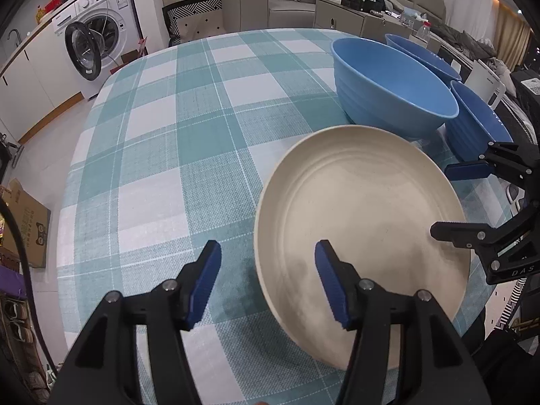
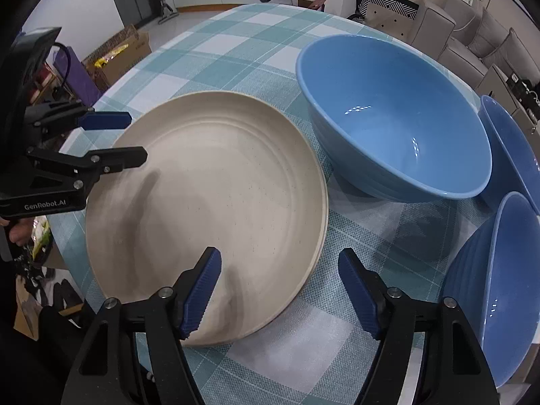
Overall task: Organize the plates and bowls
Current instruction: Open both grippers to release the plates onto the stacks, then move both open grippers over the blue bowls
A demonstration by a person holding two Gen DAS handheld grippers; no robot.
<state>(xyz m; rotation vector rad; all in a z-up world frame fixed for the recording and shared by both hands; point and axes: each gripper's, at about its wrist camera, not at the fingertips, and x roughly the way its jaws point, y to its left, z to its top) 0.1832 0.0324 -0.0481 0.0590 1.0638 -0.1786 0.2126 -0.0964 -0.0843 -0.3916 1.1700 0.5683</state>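
A round cream plate with a raised rim [image 2: 206, 216] lies flat on the tabletop [image 1: 162, 155], which is covered by a teal-and-white checked cloth. Just beside the plate's far edge stands a large light-blue bowl with ribbed outer wall [image 2: 395, 128], upright and empty. Two further darker-blue ribbed bowls sit near it at the tabletop's edge: one behind [image 2: 509, 141], one nearer the camera [image 2: 489, 290] (whether the three touch one another cannot be told). The left tongs [image 1: 268, 285] stand apart, with one blue pad over the cloth and the other above the plate's inner surface; the rim lies between them, and neither pad presses on it. The right tongs [image 2: 280, 292] likewise stand apart, straddling the plate's opposite rim without gripping it, one pad over the plate and one over the cloth. Each pair of tongs appears in the other's view, at the plate's edge.
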